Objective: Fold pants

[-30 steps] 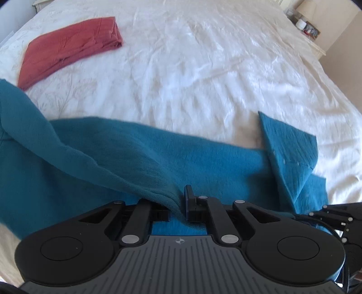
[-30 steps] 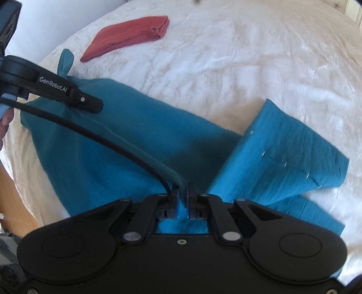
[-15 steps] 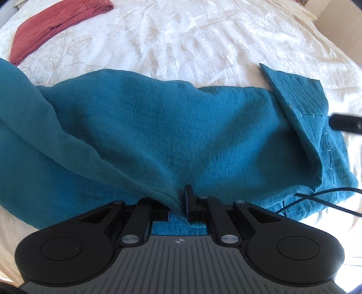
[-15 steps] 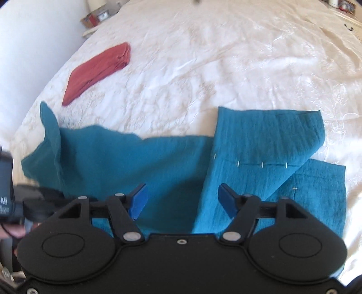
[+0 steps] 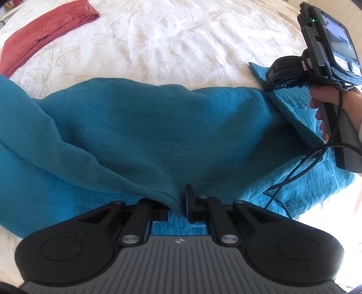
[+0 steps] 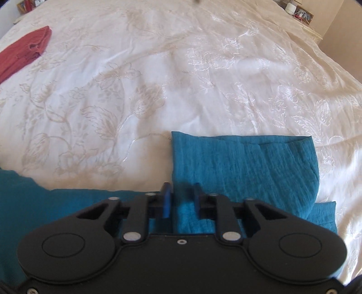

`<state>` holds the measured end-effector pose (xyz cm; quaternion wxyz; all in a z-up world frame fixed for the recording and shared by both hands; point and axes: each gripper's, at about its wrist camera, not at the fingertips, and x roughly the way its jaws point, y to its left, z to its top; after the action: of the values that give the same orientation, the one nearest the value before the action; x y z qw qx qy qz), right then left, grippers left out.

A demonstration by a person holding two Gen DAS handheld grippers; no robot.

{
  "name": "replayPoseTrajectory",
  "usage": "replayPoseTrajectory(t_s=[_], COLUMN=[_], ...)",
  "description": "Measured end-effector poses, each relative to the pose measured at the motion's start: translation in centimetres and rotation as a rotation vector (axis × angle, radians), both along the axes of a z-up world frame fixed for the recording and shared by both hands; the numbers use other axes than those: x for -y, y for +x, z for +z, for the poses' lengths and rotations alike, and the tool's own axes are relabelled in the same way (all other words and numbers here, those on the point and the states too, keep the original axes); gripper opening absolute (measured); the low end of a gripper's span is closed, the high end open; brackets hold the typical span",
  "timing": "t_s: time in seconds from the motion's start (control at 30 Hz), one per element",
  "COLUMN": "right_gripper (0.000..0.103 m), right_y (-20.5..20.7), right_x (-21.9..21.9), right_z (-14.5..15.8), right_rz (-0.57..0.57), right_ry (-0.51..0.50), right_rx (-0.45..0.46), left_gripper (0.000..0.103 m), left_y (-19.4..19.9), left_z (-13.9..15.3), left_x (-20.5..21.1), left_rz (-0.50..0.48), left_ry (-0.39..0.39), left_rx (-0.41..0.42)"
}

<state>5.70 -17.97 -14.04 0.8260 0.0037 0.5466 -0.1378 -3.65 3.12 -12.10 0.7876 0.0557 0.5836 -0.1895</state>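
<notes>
The teal pants (image 5: 144, 135) lie across the white bed, with one end folded over at the right (image 6: 244, 162). My left gripper (image 5: 179, 203) is shut on a raised fold of the teal pants at their near edge. My right gripper (image 6: 181, 199) is partly open, its fingers straddling the left edge of the folded-over part; the cloth between them is not pinched. The right gripper also shows in the left wrist view (image 5: 282, 74), held in a hand over the far right end of the pants.
A folded red garment (image 5: 45, 38) lies at the far left of the bed; it also shows in the right wrist view (image 6: 22, 52). The white embroidered bedspread (image 6: 181, 79) stretches beyond the pants. A bedside table with small items (image 6: 298, 13) stands at the far right.
My right gripper let go of the pants' near edge, opened, moved right and forward over the folded-over end, then narrowed. My left gripper stayed shut on the cloth.
</notes>
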Motion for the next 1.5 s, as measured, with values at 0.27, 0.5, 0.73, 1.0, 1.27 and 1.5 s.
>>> replayPoseTrajectory(t_s=[0.27, 0.5, 0.73, 1.0, 1.27, 1.5], right_gripper=[0.006, 0.006, 0.006, 0.007, 0.060, 0.060], right_y=[-8.3, -21.5, -26.4, -27.3, -28.0, -27.3], right_x=[5.4, 12.3, 14.4, 14.4, 14.1, 10.9], right_z=[11.9, 13.0, 3.9, 5.6, 4.8, 9.3], right_rz=[-0.141, -0.410, -0.532, -0.460, -0.508, -0.334], right_ry=[0.084, 0.147, 0.265, 0.219, 0.180, 0.156], right_rx=[0.303, 0.287, 0.056, 0.098, 0.044, 0.200], left_gripper=[0.010, 0.010, 0.010, 0.014, 0.030, 0.030], left_y=[-2.6, -6.9, -8.1, -8.6, -10.9, -13.4], left_z=[6.2, 6.0, 1.5, 1.0, 1.8, 3.7], left_x=[0.0, 0.4, 2.1, 3.2, 2.6, 0.8], left_rz=[0.016, 0.010, 0.015, 0.011, 0.026, 0.023], left_ry=[0.018, 0.099, 0.189, 0.219, 0.227, 0.234], left_rx=[0.210, 0.194, 0.091, 0.099, 0.106, 0.180])
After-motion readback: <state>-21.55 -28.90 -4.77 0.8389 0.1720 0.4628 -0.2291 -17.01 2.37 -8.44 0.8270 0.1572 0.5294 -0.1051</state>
